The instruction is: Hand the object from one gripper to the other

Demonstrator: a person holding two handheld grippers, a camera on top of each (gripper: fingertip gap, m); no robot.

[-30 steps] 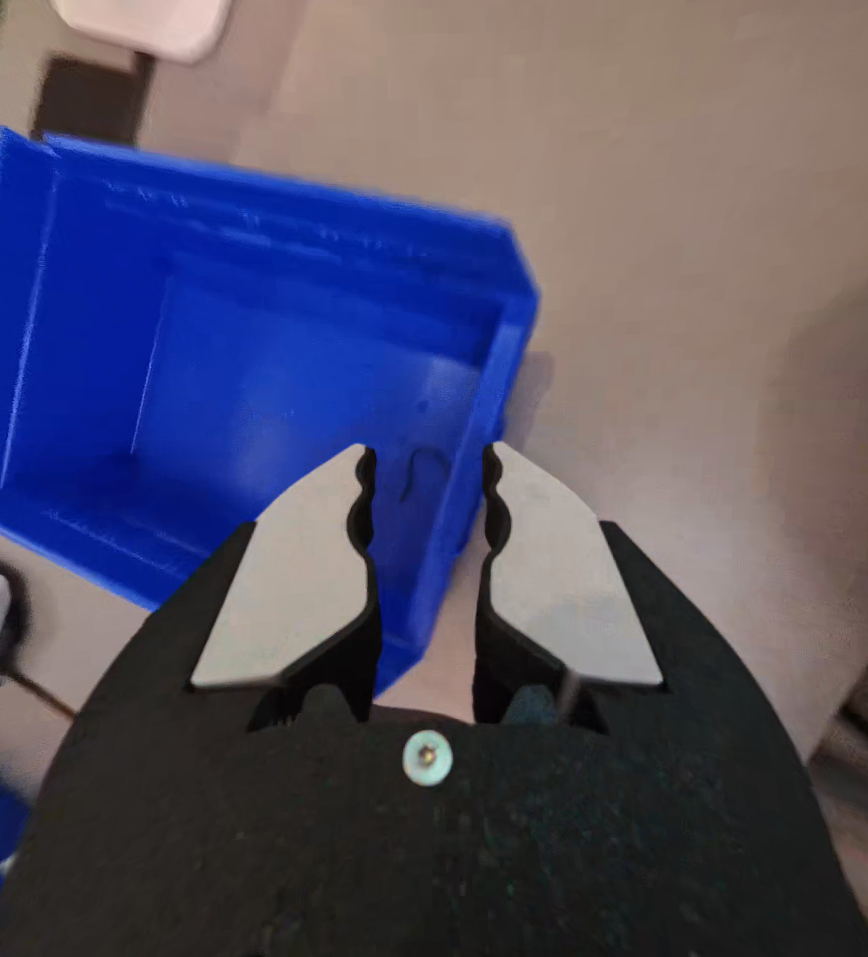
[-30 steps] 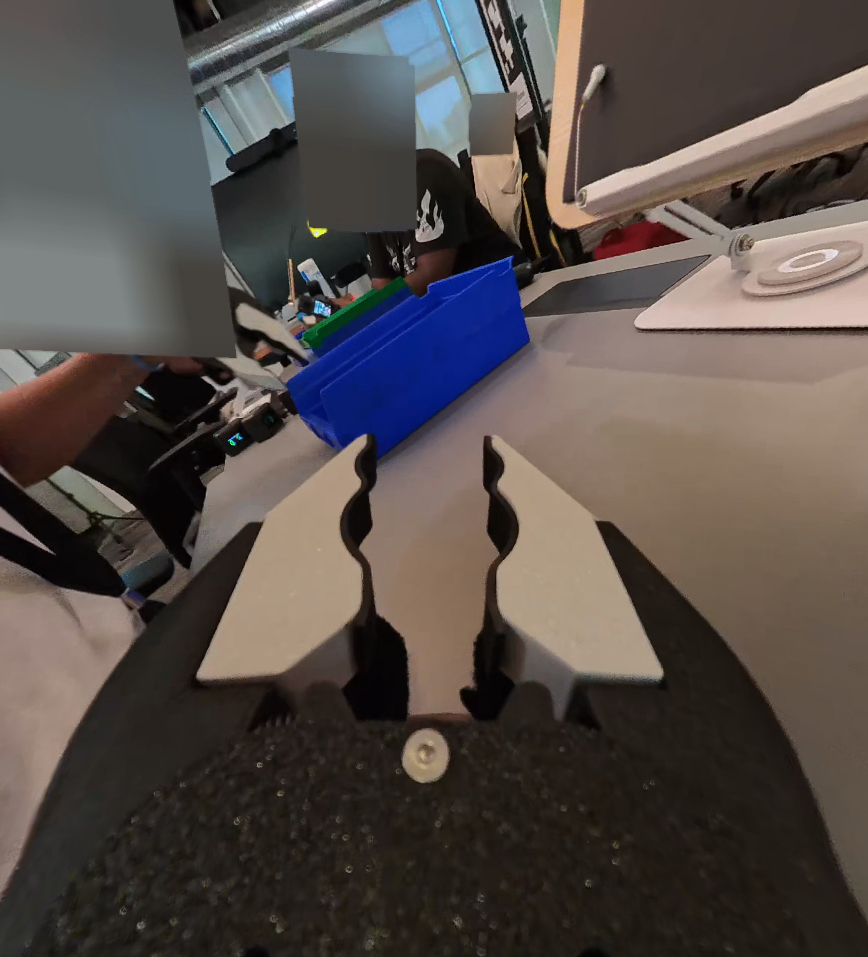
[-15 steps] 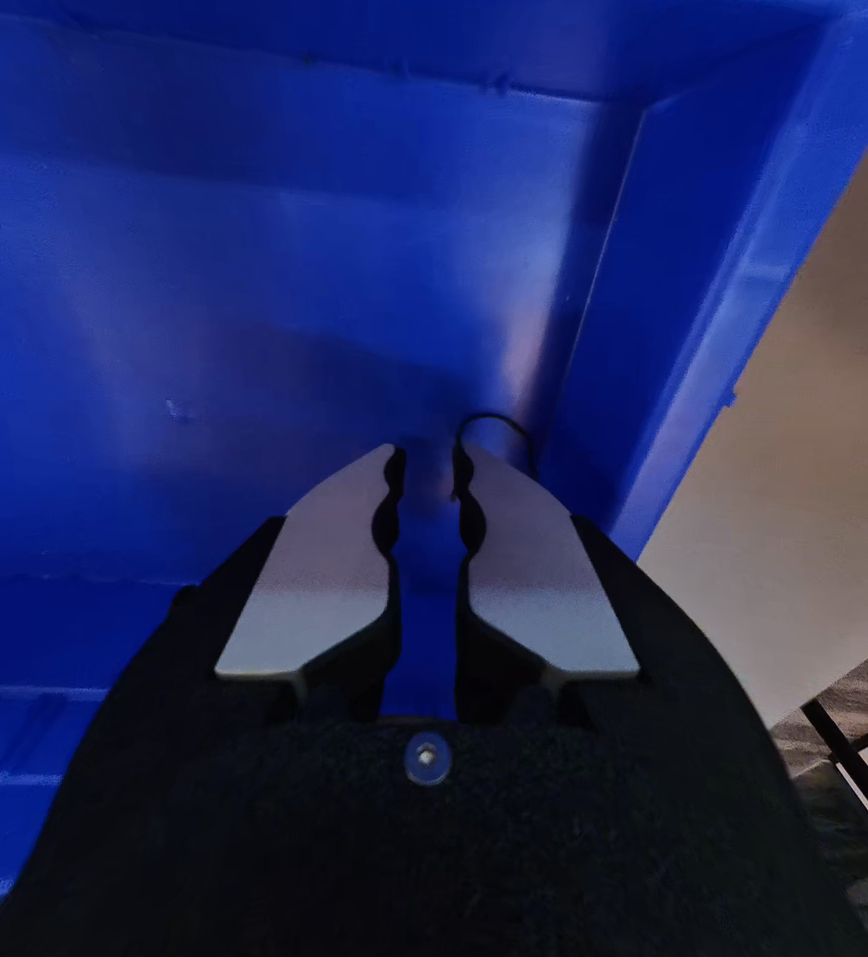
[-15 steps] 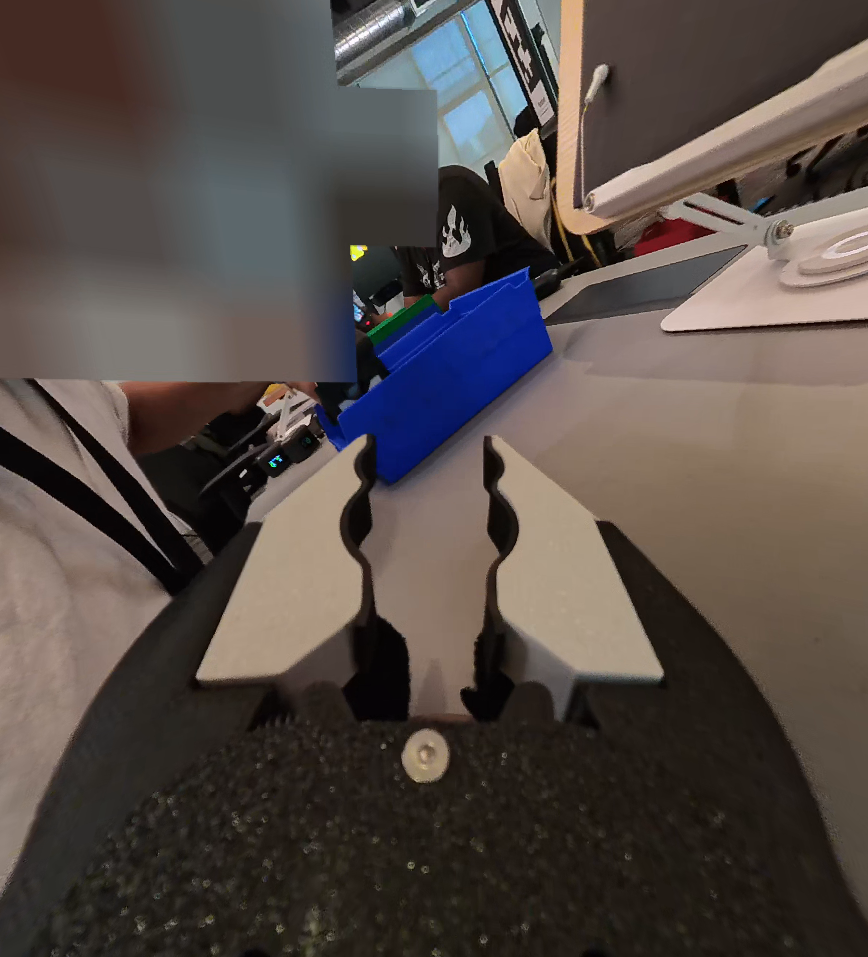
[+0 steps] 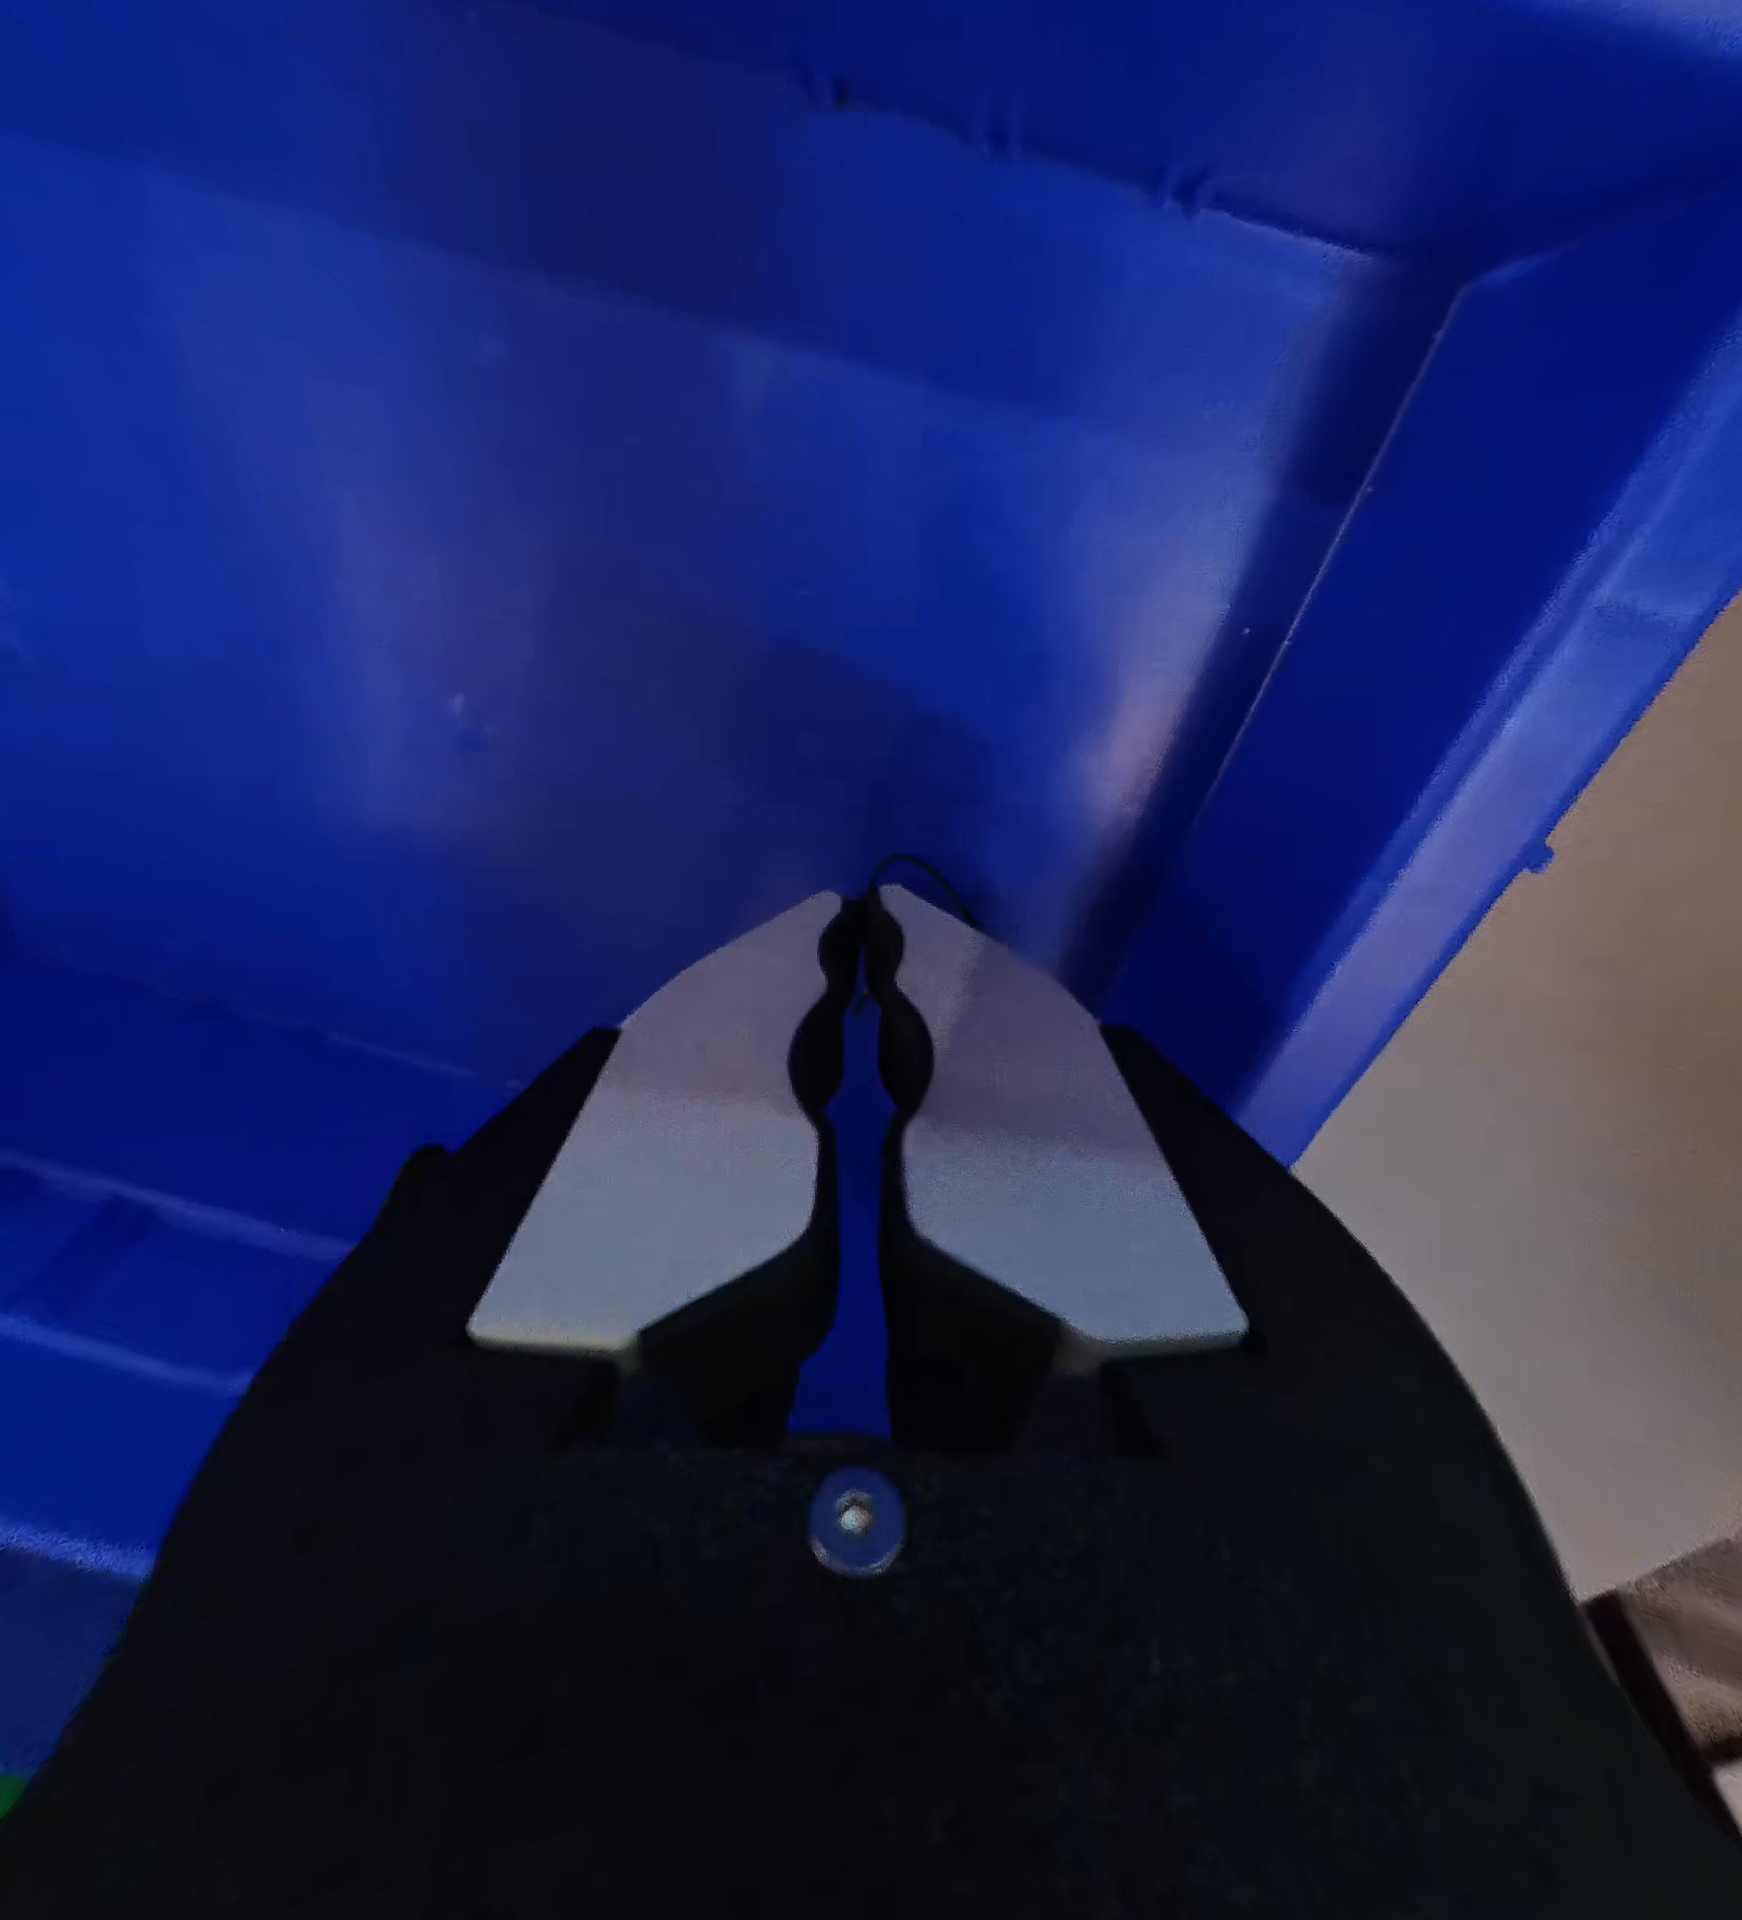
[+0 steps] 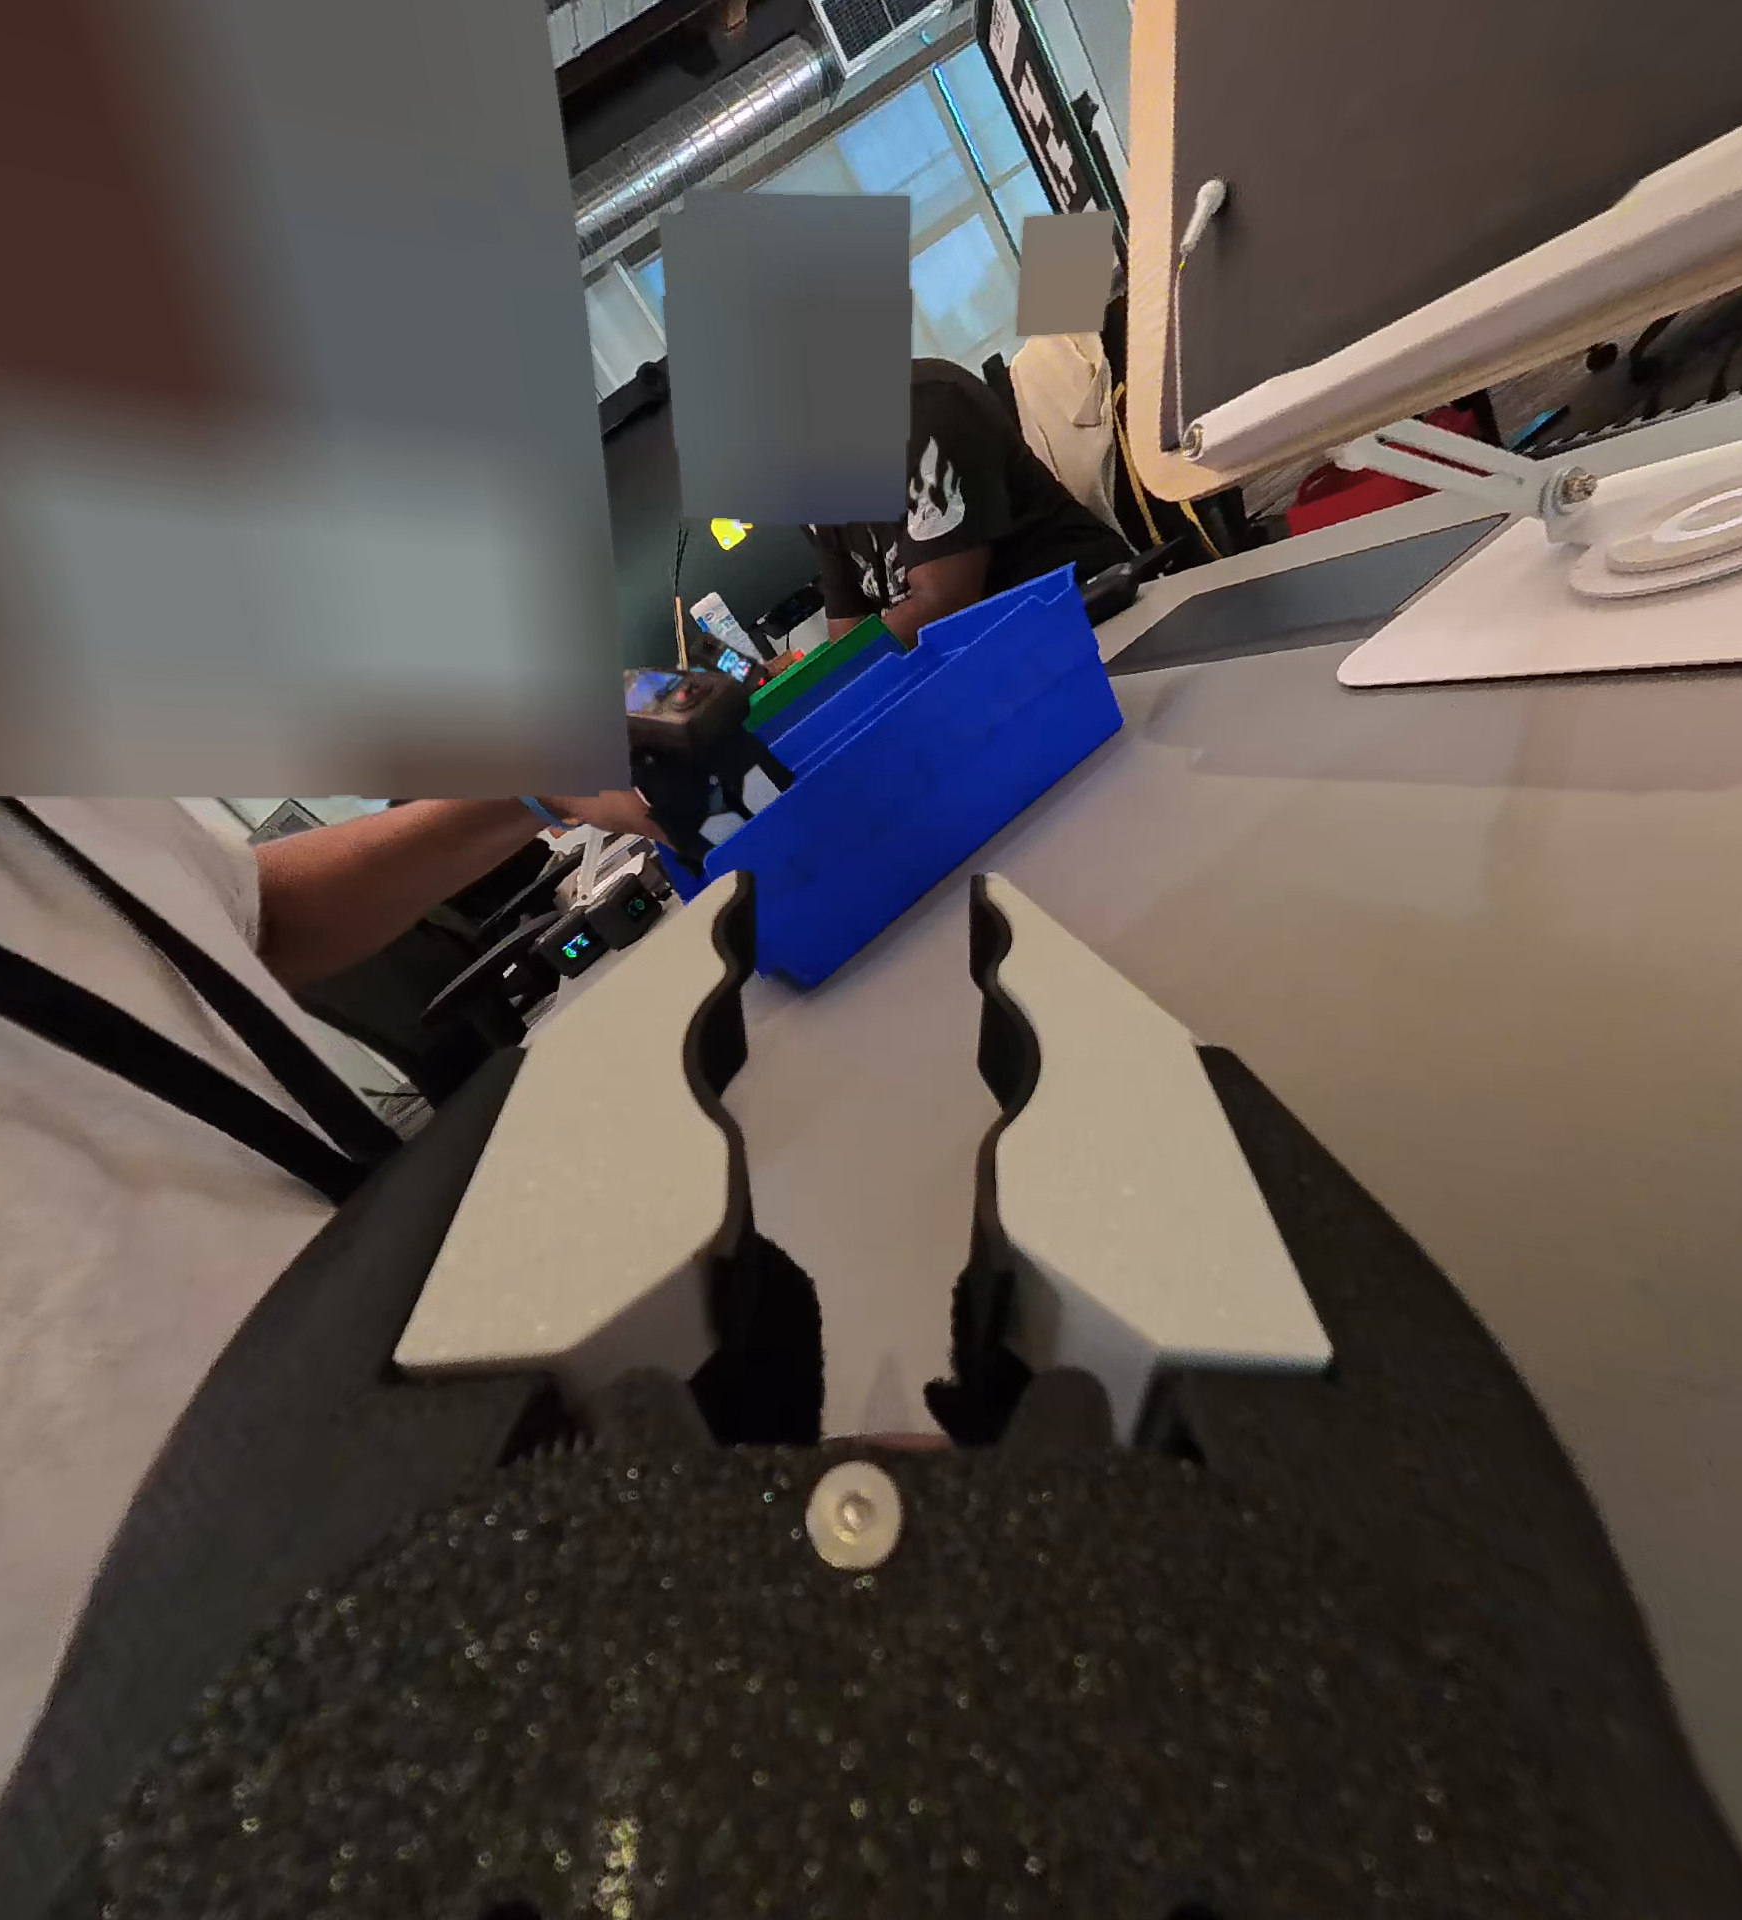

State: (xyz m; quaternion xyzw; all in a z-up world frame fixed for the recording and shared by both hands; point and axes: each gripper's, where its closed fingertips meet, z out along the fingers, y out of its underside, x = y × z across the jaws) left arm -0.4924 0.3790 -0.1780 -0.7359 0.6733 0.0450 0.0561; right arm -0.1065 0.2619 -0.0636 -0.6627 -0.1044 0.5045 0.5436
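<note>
Since half a second ago, the left gripper (image 5: 865,914) has been closed onto a thin black wire loop (image 5: 911,894) at twelve o'clock, low in the blue bin (image 5: 638,520). Pickup is judged underway; lifting toward the empty, parted right gripper (image 6: 856,904) is called for next. A grey table (image 6: 1366,987) and a busy workshop are seen.

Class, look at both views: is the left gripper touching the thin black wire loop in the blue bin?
Touching. In the left wrist view the left gripper has its fingertips pinched together on the thin black wire loop inside the blue bin.
</note>
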